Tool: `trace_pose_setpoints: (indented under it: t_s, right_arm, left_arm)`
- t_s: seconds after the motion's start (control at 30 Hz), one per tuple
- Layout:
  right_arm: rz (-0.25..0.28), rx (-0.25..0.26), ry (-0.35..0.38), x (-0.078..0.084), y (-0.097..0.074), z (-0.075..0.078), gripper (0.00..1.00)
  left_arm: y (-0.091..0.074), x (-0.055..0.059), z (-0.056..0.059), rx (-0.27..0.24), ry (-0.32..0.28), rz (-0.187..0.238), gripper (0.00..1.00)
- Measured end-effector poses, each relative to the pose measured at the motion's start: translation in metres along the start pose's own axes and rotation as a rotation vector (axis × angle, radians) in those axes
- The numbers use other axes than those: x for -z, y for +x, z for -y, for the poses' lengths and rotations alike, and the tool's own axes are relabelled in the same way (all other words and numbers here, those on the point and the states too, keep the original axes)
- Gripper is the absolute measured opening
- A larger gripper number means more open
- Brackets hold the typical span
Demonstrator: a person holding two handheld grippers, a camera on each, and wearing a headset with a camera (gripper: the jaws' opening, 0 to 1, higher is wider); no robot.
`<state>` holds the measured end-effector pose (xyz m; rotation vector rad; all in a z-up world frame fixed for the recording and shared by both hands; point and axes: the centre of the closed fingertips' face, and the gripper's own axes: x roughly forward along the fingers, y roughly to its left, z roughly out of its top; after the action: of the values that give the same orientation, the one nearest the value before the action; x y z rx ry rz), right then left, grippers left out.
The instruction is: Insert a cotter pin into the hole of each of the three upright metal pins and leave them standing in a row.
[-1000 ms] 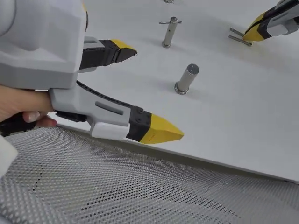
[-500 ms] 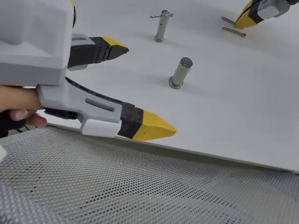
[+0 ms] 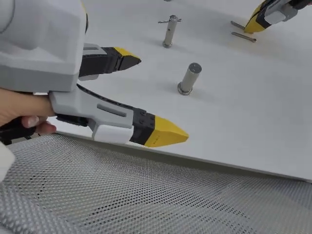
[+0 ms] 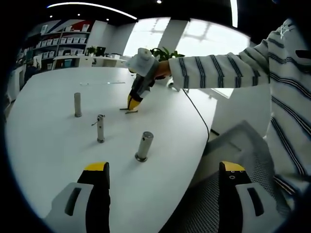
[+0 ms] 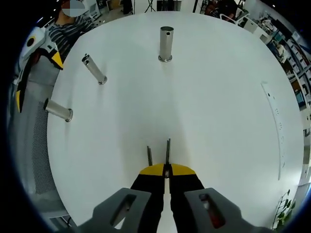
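- The cotter pin [image 5: 168, 151] is thin bent wire. It is likely light and springy, easy to bend, and apt to slip or twist between smooth jaw tips. A hold close to its head would leave the legs free for the hole. Which end is held now is too small to tell.
- The right gripper [image 5: 167, 169], at the bottom centre of the right gripper view, has its fingers pressed together on the near end of that cotter pin. The pin lies flat on the white table [image 5: 228, 97], pointing up the frame.
- A second cotter pin [image 5: 149, 155] lies loose just to its left.
- The metal pins look solid and stiff, probably heavy for their size. Each stands on a small flanged foot, so a sideways push near the top could tip one. A steadying grip belongs low on the shaft, below the hole.
- The left gripper [image 3: 161, 97], at the left of the head view, has its fingers wide apart and holds nothing. It is near the nearest metal pin [image 3: 189, 79] but not touching it.
- Count: three metal pins in a row.
  - The nearest is bare.
  - The middle metal pin [image 3: 169, 31], at top centre, carries a fitted cotter pin [image 3: 168, 21].
  - The far metal pin [image 4: 77, 104] has an empty hole.
- Count: three cotter pins, one fitted and two on the table at the upper right of the head view. There are two grippers.
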<state>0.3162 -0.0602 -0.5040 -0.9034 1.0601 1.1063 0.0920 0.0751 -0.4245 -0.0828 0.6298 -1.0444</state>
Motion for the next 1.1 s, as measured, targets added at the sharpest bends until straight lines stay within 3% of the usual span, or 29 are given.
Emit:
trace_pose_setpoints:
  t_s: [0.1, 0.3, 0.43, 0.8, 1.1]
  right_arm:
    - [0.002, 0.024, -0.063, -0.001, -0.001, -0.001, 0.00]
    - [0.002, 0.052, -0.068, 0.000, -0.002, -0.001, 0.00]
    - [0.036, 0.084, -0.070, -0.001, -0.012, -0.005, 0.00]
    - [0.182, 0.197, -0.103, -0.011, -0.065, -0.029, 0.00]
    - [0.311, 0.284, -0.110, -0.024, -0.105, -0.058, 0.00]
  left_arm:
    - [-0.001, -0.002, 0.000, -0.006, -0.002, 0.006, 0.89]
    - [-0.002, -0.006, -0.004, -0.030, -0.001, 0.007, 0.84]
    - [-0.002, -0.012, -0.007, -0.035, -0.027, 0.035, 0.80]
    - [0.003, -0.018, -0.001, -0.021, -0.043, 0.015, 0.73]
    - [0.009, -0.031, 0.001, -0.009, -0.054, 0.050, 0.66]
